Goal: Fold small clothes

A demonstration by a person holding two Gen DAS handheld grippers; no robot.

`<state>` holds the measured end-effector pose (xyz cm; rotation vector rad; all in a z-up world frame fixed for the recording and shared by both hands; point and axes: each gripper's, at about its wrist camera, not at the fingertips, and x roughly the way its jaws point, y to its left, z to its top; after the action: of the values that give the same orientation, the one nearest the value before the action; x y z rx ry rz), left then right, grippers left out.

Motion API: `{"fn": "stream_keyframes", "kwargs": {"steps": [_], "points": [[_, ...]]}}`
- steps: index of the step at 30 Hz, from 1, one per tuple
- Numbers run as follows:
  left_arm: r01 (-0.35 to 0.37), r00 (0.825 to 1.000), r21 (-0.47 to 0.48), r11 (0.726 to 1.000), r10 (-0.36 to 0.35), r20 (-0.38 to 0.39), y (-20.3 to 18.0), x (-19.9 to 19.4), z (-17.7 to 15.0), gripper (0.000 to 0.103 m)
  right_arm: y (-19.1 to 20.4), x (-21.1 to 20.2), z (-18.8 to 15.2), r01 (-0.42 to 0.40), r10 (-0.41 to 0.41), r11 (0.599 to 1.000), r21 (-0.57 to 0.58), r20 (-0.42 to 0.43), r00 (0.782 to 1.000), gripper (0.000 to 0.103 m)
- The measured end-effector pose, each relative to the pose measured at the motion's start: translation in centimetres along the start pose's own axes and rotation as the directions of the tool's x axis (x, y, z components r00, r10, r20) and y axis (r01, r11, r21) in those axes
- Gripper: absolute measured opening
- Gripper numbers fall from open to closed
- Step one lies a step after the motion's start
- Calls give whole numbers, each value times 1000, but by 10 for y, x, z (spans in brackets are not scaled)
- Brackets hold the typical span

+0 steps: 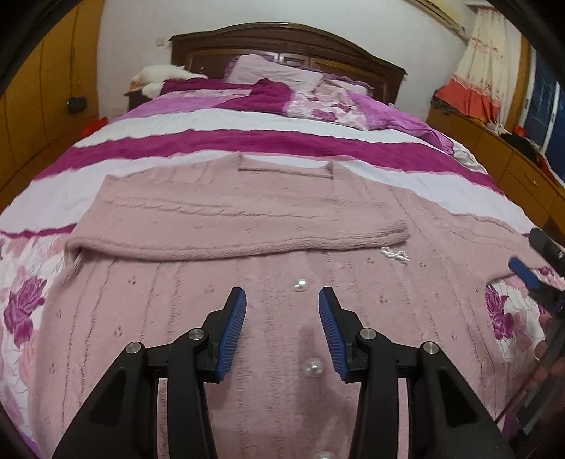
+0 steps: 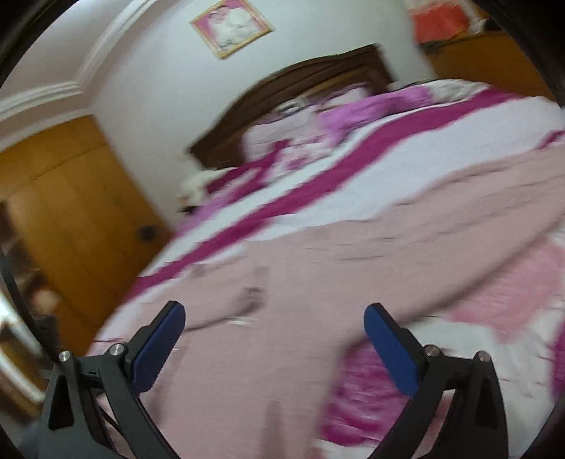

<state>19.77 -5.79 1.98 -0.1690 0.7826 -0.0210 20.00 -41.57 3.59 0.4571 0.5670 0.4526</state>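
Behind the bed [image 1: 268, 141] stands a dark wooden headboard [image 1: 282, 42]; the left view is sharp and shows a pillow [image 1: 275, 72] and a curtain [image 1: 487, 53], while the blurred right view alone shows a framed picture [image 2: 231, 26] on the wall; a pink knitted sweater [image 1: 247, 300] lies flat on the striped cover, one sleeve [image 1: 240, 226] folded across its chest, pearl buttons [image 1: 301, 284] down the middle; the left gripper [image 1: 282, 300] hovers over it, fingers apart and empty; the right gripper [image 2: 274, 314] gapes wide, empty, at the sweater's edge.

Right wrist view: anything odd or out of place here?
It is smeared by motion blur, so the sweater shows no detail. In the left view one sleeve lies folded across the sweater; nothing looks damaged or out of place.
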Motion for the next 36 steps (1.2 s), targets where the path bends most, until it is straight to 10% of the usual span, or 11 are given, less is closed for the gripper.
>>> {"fn": "stream_keyframes", "kwargs": {"steps": [6, 15, 23, 27, 31, 36], "points": [[-54, 999, -22, 998, 54, -7, 15, 15, 21, 19, 43, 68, 5, -126, 89, 968, -218, -173, 981, 79], [-15, 1000, -18, 1000, 15, -9, 34, 26, 19, 19, 51, 170, -14, -36, -106, 943, -331, -401, 910, 24], [1, 1000, -37, 999, -1, -19, 43, 33, 18, 19, 64, 132, -5, 52, -187, 874, -483, -235, 954, 30], [1, 1000, -71, 997, -2, -27, 42, 39, 22, 20, 48, 155, -2, 29, -172, 916, -400, -326, 930, 30], [-1, 999, -84, 996, -4, -53, 37, 45, 27, 21, 54, 161, -8, 23, -186, 901, -434, -336, 923, 4], [-14, 998, -58, 998, 11, -57, 33, 46, 34, 27, 54, 140, 5, -4, -119, 925, -381, -298, 947, 4]]}}
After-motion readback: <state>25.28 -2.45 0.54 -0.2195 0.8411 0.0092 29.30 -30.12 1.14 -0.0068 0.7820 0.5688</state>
